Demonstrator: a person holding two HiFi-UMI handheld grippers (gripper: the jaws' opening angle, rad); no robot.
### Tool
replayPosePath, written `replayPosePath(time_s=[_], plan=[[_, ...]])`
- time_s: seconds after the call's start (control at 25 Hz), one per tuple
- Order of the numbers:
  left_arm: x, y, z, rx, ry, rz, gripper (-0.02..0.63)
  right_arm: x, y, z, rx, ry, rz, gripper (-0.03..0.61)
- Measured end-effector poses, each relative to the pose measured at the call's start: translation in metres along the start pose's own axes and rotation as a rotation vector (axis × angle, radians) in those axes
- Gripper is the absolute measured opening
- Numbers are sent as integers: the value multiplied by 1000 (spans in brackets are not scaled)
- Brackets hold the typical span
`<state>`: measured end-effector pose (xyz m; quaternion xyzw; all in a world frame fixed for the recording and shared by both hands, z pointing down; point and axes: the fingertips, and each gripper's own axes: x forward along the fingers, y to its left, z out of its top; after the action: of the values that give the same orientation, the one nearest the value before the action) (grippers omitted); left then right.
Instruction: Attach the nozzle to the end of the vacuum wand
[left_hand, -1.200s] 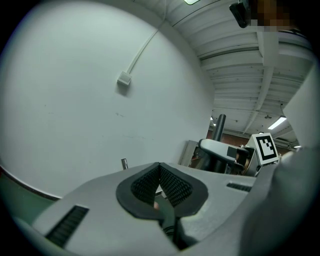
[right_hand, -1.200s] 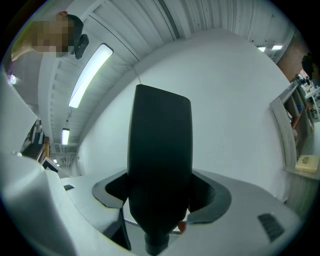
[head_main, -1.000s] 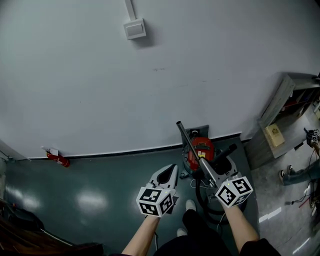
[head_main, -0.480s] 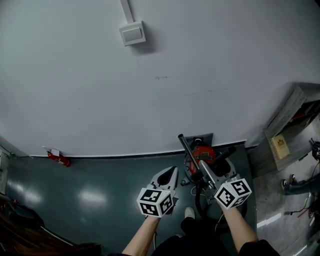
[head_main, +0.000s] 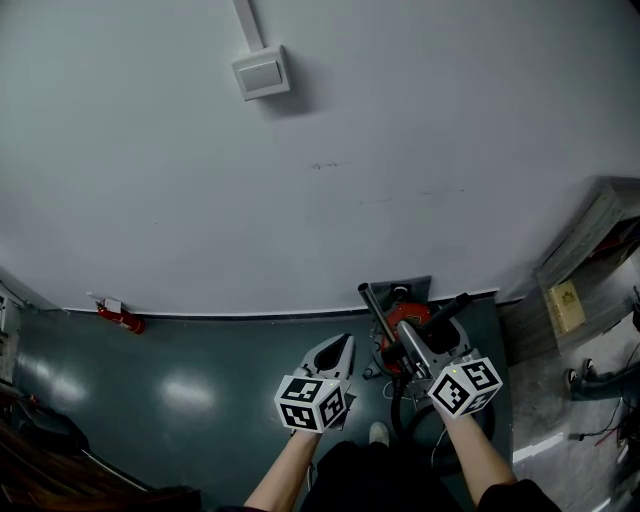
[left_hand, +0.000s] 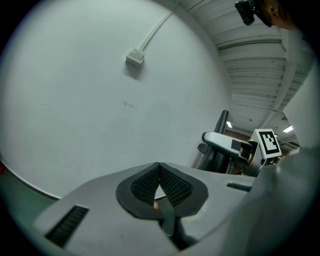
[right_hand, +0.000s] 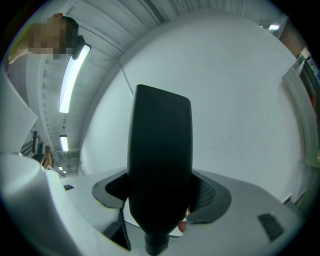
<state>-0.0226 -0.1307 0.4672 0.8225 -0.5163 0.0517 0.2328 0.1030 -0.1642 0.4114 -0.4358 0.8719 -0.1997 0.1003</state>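
1. Down at the bottom of the head view, both forearms are reaching forward side by side. The left gripper (head_main: 343, 343) is sitting just beside the right gripper (head_main: 412, 342), and both are pointing at the wall (head_main: 350, 180).
2. The left gripper view is showing what the head view can't: its jaws are resting fully together, pads meeting at the tips, with nothing between them.
3. The right gripper view is showing jaws clamping the vacuum wand (right_hand: 160, 150), pads pressing on both sides. The dark tube is filling the centre and blocking what's ahead.
4. The head view is adding the wand's run: it's angling up and left out of the jaws, with its far end reaching the wall base.
5. The left gripper view is also catching the right gripper and the wand off to its right.
6. Just behind the wand, a red vacuum cleaner (head_main: 408, 312) is standing on the dark floor (head_main: 200, 390), with its black hose (head_main: 398, 402) looping near the person's feet.
7. Farthest out, a switch box (head_main: 261, 73) is sitting high on the wall.
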Motion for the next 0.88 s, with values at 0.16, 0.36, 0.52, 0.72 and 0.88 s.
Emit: replayPosePath(time_s=[0.16, 0.36, 0.52, 0.72, 0.88], plan=[[11, 9, 0, -5, 12, -3, 3, 14, -7, 1, 1, 2, -2, 336], [27, 25, -2, -10, 35, -13, 3, 32, -16, 2, 6, -2, -19, 336], [42, 38, -3, -21, 57, -29, 3, 48, -25, 0, 8, 1, -39, 336], [64, 57, -8, -29, 91, -62, 3, 70, -39, -1, 11, -2, -89, 336], [80, 72, -11, -51, 110, -83, 3, 87, -47, -1, 11, -4, -124, 336]])
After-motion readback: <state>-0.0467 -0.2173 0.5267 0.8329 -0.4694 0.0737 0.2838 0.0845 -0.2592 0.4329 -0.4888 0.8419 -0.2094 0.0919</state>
